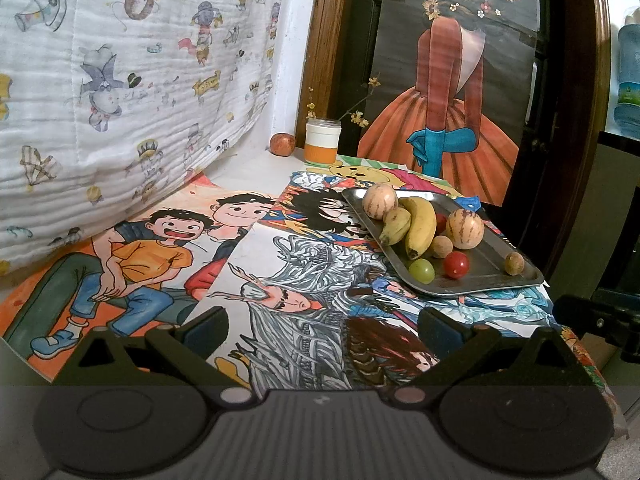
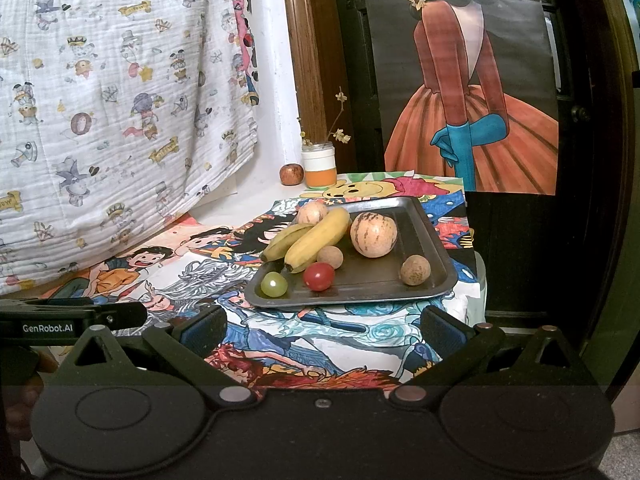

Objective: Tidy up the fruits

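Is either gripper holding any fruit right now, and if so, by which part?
Nothing is held. The left gripper and right gripper are both open and empty, short of the tray where the fruit lies.

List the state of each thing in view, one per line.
Left hand-held gripper: open, empty.
Right hand-held gripper: open, empty.
Tray: flat on the table, holding fruit.
Bananas: lying on the tray, side by side.
Tomato: loose on the tray, near the front edge.
Grape: loose at the tray's front corner.
Jar: upright, behind the tray.
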Demonstrator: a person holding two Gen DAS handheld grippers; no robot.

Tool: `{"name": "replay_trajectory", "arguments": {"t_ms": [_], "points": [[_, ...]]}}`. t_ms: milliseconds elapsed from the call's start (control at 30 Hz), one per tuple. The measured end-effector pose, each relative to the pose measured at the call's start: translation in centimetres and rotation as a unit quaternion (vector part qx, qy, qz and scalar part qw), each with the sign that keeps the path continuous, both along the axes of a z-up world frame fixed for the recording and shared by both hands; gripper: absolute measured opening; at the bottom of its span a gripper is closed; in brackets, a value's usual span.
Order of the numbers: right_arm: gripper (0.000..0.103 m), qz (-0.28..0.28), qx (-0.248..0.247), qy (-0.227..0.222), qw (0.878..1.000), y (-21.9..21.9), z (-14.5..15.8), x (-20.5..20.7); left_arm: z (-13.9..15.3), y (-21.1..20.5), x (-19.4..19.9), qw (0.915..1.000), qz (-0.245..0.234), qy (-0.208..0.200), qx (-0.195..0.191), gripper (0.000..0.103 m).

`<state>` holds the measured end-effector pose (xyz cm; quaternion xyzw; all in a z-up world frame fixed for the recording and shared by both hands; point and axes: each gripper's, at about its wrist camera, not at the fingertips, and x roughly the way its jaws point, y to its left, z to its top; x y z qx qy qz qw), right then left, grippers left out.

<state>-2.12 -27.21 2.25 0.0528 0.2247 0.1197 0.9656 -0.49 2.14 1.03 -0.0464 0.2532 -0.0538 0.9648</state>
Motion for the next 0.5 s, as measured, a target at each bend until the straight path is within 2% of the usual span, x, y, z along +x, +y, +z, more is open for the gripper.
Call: {"name": "replay_trajectory", "arguments": {"t_ms": [500], "points": [[0.102,0.0,0.0,0.0,1.0,0.03,-0.01,-0.02,0.46,-0.13,-0.46,1.0,0.002,-0.008,-0.001,0.103]]}}
